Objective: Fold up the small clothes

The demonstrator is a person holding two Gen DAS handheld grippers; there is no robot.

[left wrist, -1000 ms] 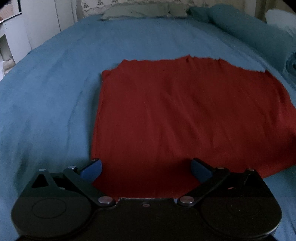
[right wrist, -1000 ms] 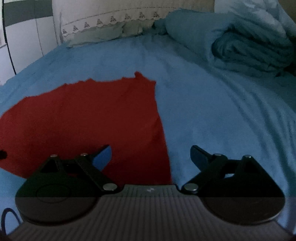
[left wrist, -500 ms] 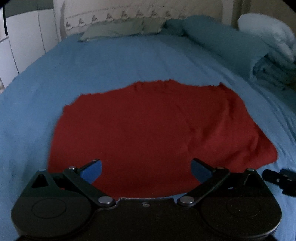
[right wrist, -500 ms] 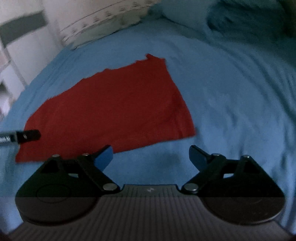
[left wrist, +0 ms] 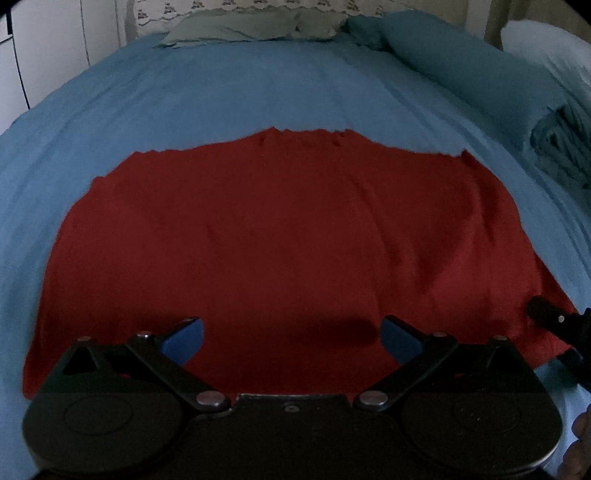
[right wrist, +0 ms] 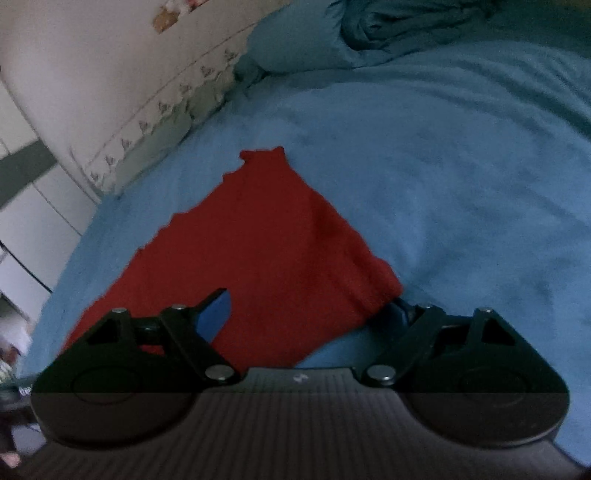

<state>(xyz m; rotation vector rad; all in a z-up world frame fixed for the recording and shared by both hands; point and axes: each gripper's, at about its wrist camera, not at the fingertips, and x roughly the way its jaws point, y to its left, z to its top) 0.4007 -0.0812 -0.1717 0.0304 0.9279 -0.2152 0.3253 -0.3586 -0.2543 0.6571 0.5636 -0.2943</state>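
A red cloth point(left wrist: 280, 240) lies spread flat on the blue bedsheet point(left wrist: 221, 92). My left gripper point(left wrist: 293, 332) hangs open over the middle of the cloth's near edge, nothing between its blue pads. In the right wrist view the camera is rolled, and the red cloth point(right wrist: 266, 251) narrows to its near right corner. That corner lies between the fingers of my right gripper point(right wrist: 310, 314), whose jaws are closing but still stand wide and do not press the cloth. The cloth hides part of the right finger. A black part of the right gripper shows in the left wrist view at the corner.
A rolled blue duvet point(left wrist: 461, 66) and folded bedding point(left wrist: 561, 140) lie along the bed's right side. Pillows point(left wrist: 251, 26) sit at the headboard, with white cupboards point(right wrist: 22, 206) to the left. A hand point(left wrist: 580, 443) shows at the lower right edge.
My left gripper has slid right along the cloth's near edge to its middle. My right gripper has rolled and dropped to the near right corner, which now lies between its fingers.
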